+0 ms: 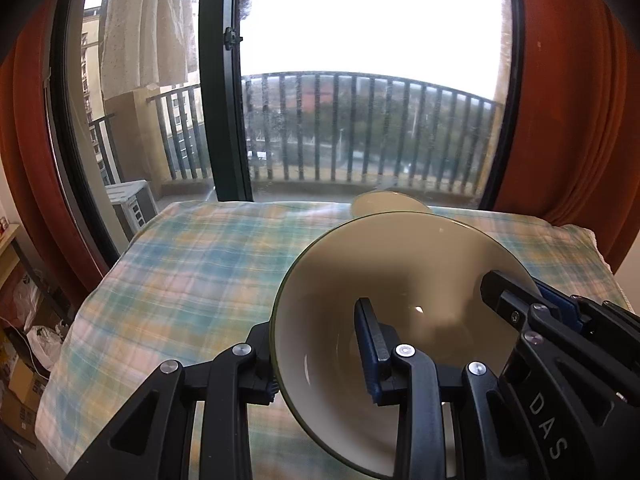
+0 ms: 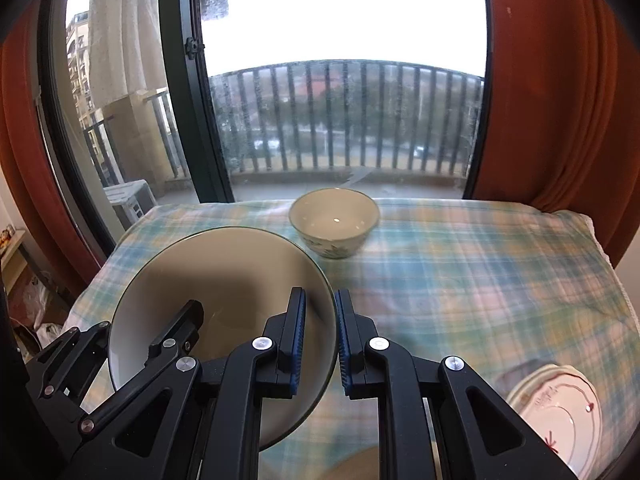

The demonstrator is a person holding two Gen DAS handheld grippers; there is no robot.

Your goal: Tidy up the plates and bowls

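Gripping opposite rim edges, the left gripper (image 1: 316, 356) and right gripper (image 2: 320, 340) both clamp the large cream bowl (image 2: 224, 300), which is tilted and raised above the plaid-covered counter (image 2: 460, 280), lower left of the right wrist view. Each gripper is narrow, one pad inside the bowl and one outside. A smaller patterned bowl (image 2: 334, 222) sits upright near the counter's far edge, centre frame. Stacked plates (image 2: 560, 408) lie at lower right.
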